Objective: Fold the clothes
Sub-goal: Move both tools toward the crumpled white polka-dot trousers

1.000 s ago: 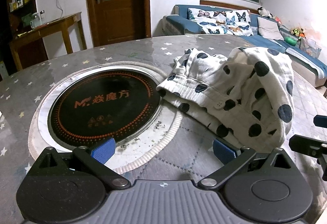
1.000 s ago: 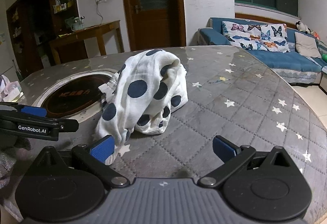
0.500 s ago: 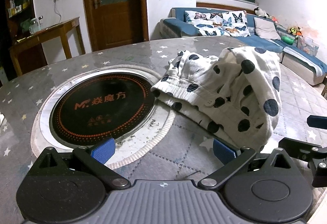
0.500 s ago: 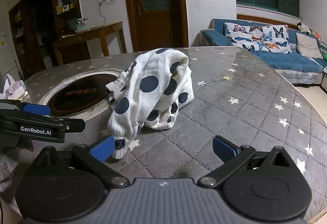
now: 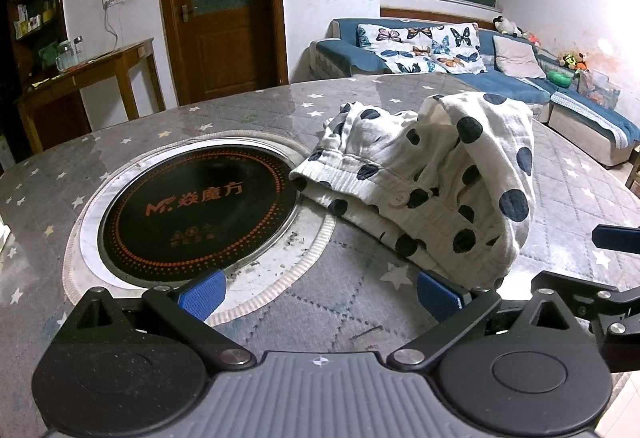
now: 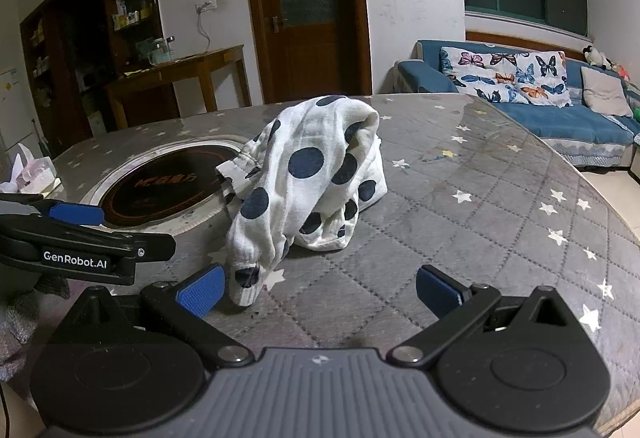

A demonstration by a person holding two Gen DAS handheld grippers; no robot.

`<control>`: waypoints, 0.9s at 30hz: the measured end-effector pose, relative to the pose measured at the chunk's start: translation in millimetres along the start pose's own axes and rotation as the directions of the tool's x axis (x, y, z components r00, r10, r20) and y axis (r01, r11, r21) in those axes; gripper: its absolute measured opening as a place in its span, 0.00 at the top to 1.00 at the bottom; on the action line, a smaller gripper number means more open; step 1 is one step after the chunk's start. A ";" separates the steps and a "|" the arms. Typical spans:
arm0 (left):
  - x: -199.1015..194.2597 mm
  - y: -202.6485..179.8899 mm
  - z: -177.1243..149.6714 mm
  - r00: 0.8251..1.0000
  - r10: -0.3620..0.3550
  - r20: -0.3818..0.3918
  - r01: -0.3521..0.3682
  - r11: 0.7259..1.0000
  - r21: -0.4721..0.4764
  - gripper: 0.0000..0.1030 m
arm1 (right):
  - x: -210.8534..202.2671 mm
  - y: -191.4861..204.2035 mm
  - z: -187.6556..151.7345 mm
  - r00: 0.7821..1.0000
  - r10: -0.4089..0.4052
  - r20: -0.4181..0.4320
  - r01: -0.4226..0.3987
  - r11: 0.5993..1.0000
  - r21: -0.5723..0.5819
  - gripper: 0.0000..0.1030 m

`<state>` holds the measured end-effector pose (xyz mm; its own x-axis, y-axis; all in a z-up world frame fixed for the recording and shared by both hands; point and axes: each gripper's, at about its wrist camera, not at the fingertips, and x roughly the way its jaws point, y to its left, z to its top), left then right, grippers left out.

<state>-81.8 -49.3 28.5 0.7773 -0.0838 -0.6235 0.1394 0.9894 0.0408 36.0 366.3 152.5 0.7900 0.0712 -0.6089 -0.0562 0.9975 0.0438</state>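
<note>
The polka-dot garment (image 5: 436, 174) lies heaped mid-bench, just right of the inset cooktop (image 5: 196, 206), so both grippers, left (image 5: 318, 296) and right (image 6: 318, 292), wait near it, jaws wide and empty, seemingly to grab its near hem.

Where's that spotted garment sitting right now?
The garment lies crumpled on the table, just right of the round cooktop, ahead of both open grippers.
</note>
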 end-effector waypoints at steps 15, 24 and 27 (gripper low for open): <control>0.1 -1.4 1.8 1.000 -0.001 0.000 0.001 1.000 0.006 0.00 | 34.2 -12.4 54.4 1.000 0.007 0.007 -0.007 1.000 0.009 0.00; 2.4 -1.6 6.5 1.000 0.003 -0.001 -0.003 1.000 0.009 0.00 | 7.8 -47.3 19.1 0.999 0.026 0.019 -0.027 1.000 0.015 0.00; 4.8 -0.3 8.7 1.000 0.006 -0.002 -0.006 1.000 0.008 0.00 | 16.0 -36.4 26.9 0.999 0.032 0.023 -0.032 0.999 0.018 0.00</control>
<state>-72.8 -51.1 32.4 0.7767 -0.0780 -0.6250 0.1401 0.9888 0.0507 67.1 331.2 162.5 0.8017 0.1031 -0.5888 -0.0709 0.9945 0.0776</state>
